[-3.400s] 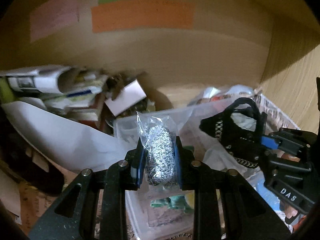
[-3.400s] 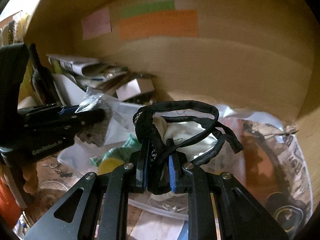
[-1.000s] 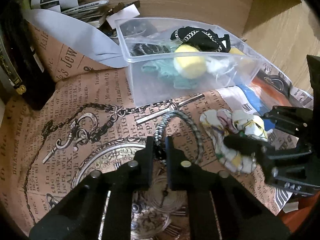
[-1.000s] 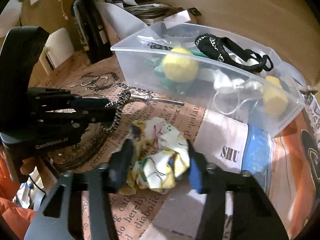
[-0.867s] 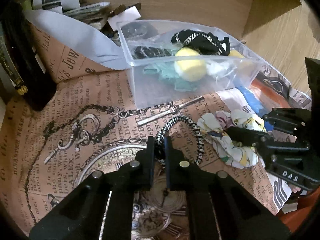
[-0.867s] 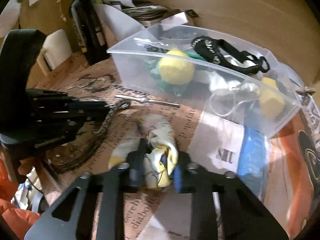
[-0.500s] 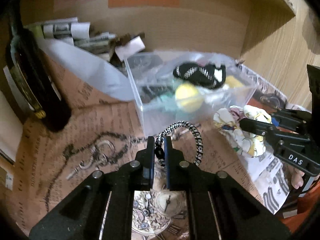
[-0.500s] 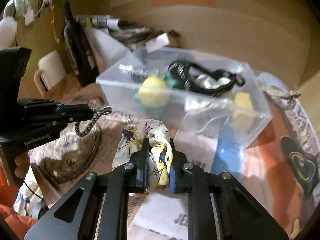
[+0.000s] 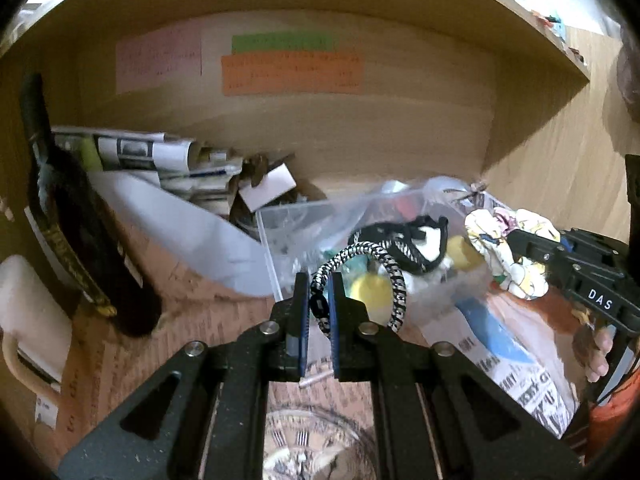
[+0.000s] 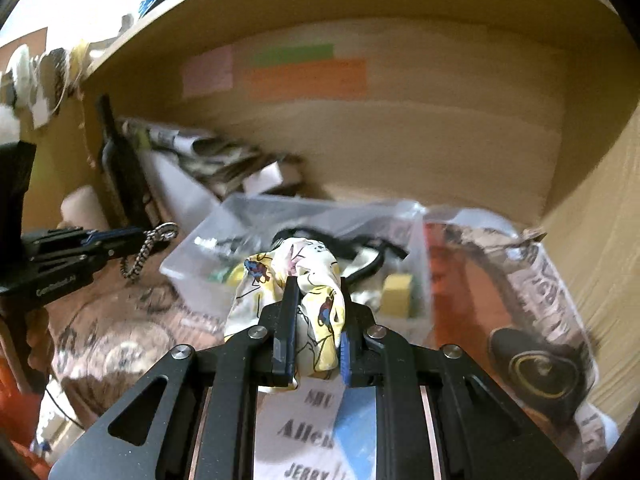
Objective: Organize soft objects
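Both fisheye views looked forward and slightly downward along their own black fingers, close above a newspaper-print tabletop, toward a wooden back wall with an orange paper strip. Each sat near a clear plastic bin, which both shared. Each view caught the other gripper at its edge.

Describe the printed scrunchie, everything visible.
The printed scrunchie is a crumpled ring of cream and yellow fabric with small red-and-blue cartoon prints. It looks soft and bunched. The right gripper is shut on it, and it is lifted above the papered surface, in front of the clear bin. Nothing else touches it.
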`<state>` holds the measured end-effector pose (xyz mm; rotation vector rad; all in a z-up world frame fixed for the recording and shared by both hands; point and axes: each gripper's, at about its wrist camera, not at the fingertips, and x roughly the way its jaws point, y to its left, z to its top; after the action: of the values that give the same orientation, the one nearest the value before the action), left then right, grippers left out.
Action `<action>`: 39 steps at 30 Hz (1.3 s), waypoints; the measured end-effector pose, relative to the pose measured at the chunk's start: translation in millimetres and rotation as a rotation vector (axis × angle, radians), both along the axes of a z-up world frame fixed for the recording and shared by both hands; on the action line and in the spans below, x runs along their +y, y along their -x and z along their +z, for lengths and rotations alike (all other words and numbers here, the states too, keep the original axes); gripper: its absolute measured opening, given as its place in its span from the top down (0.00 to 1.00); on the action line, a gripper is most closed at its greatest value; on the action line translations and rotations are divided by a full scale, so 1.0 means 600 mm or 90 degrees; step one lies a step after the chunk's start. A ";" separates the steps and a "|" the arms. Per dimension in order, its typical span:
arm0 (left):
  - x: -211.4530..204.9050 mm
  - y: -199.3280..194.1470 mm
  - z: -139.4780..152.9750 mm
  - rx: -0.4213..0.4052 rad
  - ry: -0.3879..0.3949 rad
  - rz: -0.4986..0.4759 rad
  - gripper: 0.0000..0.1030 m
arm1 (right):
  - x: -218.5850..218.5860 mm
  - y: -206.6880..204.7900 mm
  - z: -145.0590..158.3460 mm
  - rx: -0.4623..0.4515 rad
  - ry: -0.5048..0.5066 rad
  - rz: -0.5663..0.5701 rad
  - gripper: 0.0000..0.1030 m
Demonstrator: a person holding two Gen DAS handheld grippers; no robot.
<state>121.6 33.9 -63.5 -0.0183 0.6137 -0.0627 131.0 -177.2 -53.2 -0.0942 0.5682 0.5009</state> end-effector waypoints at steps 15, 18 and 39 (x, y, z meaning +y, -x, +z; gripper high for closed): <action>-0.001 -0.097 -0.056 0.055 -0.010 0.024 0.92 | -0.007 -0.104 -0.033 0.030 -0.007 -0.065 0.86; 0.001 -0.111 -0.072 0.071 -0.010 0.024 0.92 | 0.001 -0.119 -0.053 0.051 0.003 -0.062 0.86; -0.009 -0.060 -0.026 0.029 0.010 0.002 0.68 | 0.006 -0.088 -0.025 -0.002 0.043 -0.049 0.38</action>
<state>157.4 28.3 -78.8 -0.0356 0.6590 -0.0635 183.6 -173.9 -68.1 -0.1376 0.5835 0.4066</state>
